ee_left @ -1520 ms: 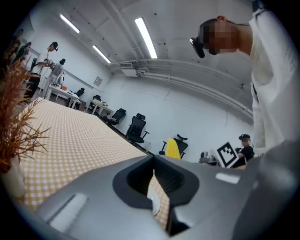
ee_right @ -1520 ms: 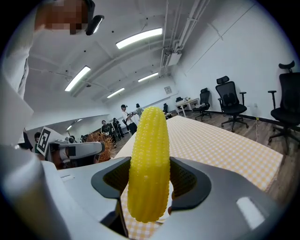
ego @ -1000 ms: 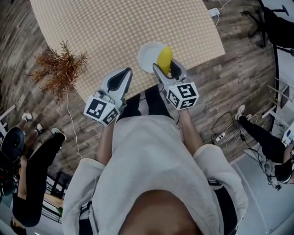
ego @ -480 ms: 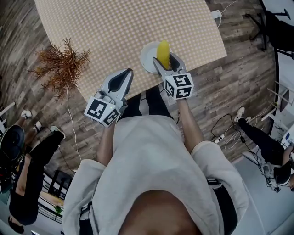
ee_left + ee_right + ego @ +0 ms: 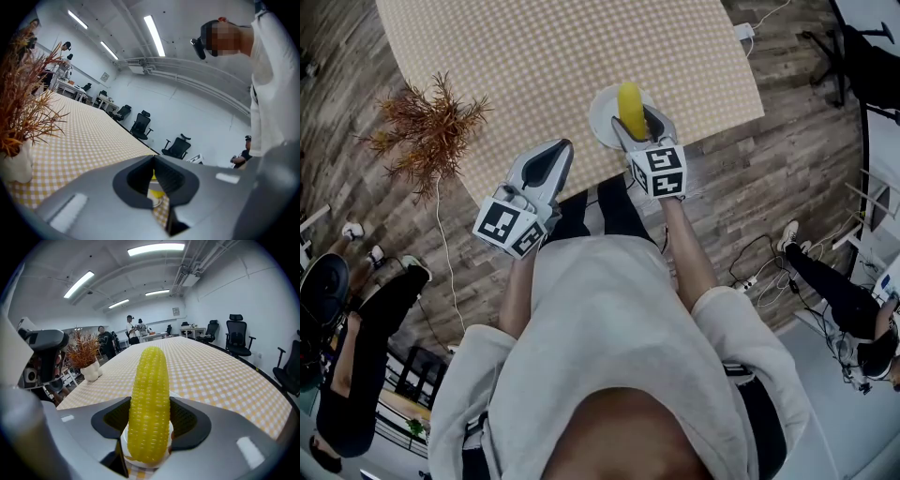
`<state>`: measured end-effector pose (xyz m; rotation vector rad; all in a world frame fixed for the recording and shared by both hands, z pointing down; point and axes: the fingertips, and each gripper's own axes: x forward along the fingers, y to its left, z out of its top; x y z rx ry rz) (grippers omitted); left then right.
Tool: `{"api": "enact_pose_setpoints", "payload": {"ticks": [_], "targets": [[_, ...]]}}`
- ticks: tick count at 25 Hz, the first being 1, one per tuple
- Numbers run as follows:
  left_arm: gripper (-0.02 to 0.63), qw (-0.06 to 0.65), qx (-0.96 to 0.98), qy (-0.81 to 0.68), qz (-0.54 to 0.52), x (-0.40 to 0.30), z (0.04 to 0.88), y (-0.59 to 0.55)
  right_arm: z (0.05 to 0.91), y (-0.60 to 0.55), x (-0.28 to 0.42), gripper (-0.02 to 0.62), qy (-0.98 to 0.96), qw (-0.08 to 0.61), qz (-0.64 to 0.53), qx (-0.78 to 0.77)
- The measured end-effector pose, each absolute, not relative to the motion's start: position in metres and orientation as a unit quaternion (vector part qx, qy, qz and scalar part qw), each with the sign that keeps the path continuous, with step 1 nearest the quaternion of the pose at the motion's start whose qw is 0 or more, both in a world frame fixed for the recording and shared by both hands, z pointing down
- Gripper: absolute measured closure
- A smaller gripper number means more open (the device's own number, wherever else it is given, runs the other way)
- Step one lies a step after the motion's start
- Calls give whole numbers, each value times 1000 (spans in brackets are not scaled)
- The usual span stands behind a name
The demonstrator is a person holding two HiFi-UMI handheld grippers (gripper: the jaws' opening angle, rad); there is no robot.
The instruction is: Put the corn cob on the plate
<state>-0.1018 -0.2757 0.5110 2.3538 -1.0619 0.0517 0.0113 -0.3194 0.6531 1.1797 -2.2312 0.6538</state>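
A yellow corn cob (image 5: 630, 108) is held in my right gripper (image 5: 638, 128), which is shut on its lower half. In the right gripper view the corn cob (image 5: 150, 399) stands lengthwise between the jaws of the right gripper (image 5: 150, 422), above a small white plate (image 5: 124, 443). Whether it touches the plate I cannot tell. The plate (image 5: 602, 120) lies on the checked table (image 5: 534, 56) near its front edge. My left gripper (image 5: 559, 150) is shut and empty at the table's edge, to the left of the plate. Past the left gripper (image 5: 153, 158) a strip of corn (image 5: 154, 192) shows.
A dried orange plant (image 5: 431, 127) in a white vase (image 5: 16, 168) stands at the table's left edge. Office chairs (image 5: 140, 125) and people stand across the room. Cables and a power strip (image 5: 750, 278) lie on the wooden floor at the right.
My right gripper has moved forward and a little left with the corn cob, bringing it over the plate. The left gripper has stayed put.
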Motion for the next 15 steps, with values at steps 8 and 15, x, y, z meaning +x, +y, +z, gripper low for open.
{"api": "enact_pose_setpoints", "payload": {"ticks": [8,15], "targets": [[598,277,875,-396,15,-101,509,-273,656,-321,10,342,-828,336,174,415],[598,276,874,-400,11,-106,509,-274,658,-319,3,342,-833,389,94,381]]}}
